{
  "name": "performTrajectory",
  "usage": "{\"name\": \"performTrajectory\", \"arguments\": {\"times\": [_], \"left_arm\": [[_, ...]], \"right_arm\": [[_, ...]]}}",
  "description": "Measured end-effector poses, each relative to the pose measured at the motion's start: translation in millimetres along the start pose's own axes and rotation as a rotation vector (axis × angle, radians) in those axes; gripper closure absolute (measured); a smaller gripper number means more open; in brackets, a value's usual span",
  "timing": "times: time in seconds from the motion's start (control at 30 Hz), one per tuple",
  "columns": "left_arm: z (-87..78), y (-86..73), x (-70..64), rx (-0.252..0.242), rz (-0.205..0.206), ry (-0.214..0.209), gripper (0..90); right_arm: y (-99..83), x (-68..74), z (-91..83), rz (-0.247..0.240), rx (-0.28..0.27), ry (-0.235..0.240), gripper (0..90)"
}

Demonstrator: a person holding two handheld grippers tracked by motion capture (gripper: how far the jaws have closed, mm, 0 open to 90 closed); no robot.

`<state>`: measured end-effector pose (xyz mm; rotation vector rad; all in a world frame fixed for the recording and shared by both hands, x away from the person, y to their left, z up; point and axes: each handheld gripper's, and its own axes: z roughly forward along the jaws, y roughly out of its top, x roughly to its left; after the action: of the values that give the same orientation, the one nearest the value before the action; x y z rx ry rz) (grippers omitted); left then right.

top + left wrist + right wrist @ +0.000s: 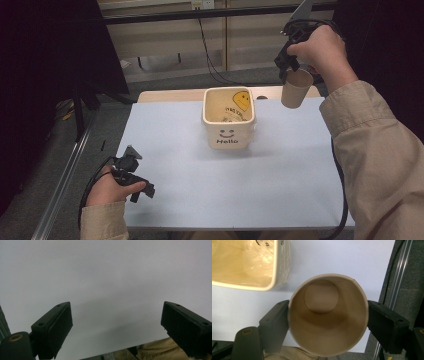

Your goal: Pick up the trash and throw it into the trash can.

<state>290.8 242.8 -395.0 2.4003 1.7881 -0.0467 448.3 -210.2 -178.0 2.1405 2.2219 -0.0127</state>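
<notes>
**Paper cup held aloft beside the square bin**

The right gripper (292, 67) is raised above the far right part of the table (300, 165), held in the person's right hand (320, 47). Its two black jaws are clamped on a brown paper cup (296, 88), one jaw pressing each side of the cup wall. In the right gripper view the paper cup (328, 315) is seen from its open mouth: the rim is round, the inside is bare, and the flat base shows at the bottom of it. The cup hangs clear of the table, upright with its mouth upward in the high view.

A cream square bin (228, 120) stands near the middle of the table, to the left of the cup and apart from it. Its front face carries a printed smile and the word "Hello"; a yellow smiley face shows on the inner far wall. A clear liner and some small items lie inside, too blurred to name. In the right gripper view a corner of the bin (274, 272) lies at the upper left, just beyond the cup's rim.

The left gripper (137, 187) rests low at the near left edge of the table, in the person's left hand (107, 187). Its jaws stand wide apart with nothing between them; the left gripper view shows bare pale table (112, 277) in the gap. Both beige sleeves (380, 150) enter from the near side.
</notes>
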Motion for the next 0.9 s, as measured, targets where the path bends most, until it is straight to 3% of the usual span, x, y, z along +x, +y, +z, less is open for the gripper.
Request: {"name": "performTrajectory", "arguments": {"times": [0.27,0.33,0.57,0.83,0.9], "left_arm": [[-0.1,-0.2,0.0,-0.010,0.015,0.016,10.2],[0.3,-0.6,-1.8,-0.013,-0.003,0.006,10.2],[-1.0,-0.5,-1.5,-0.008,0.009,0.002,10.2],[-0.1,-0.5,-3.3,-0.013,0.012,0.001,10.2],[-0.5,-0.4,-3.3,-0.013,0.015,0.003,10.2]], "right_arm": [[2.9,3.4,-16.0,-0.014,-0.012,-0.001,21.9],[3.2,3.9,-18.3,-0.010,-0.017,0.004,21.9],[6.4,6.6,-29.1,-0.018,-0.029,-0.006,21.9],[13.1,24.3,-26.7,-0.050,-0.030,-0.003,21.8],[16.8,36.3,-26.7,-0.070,-0.028,-0.002,21.8]]}}
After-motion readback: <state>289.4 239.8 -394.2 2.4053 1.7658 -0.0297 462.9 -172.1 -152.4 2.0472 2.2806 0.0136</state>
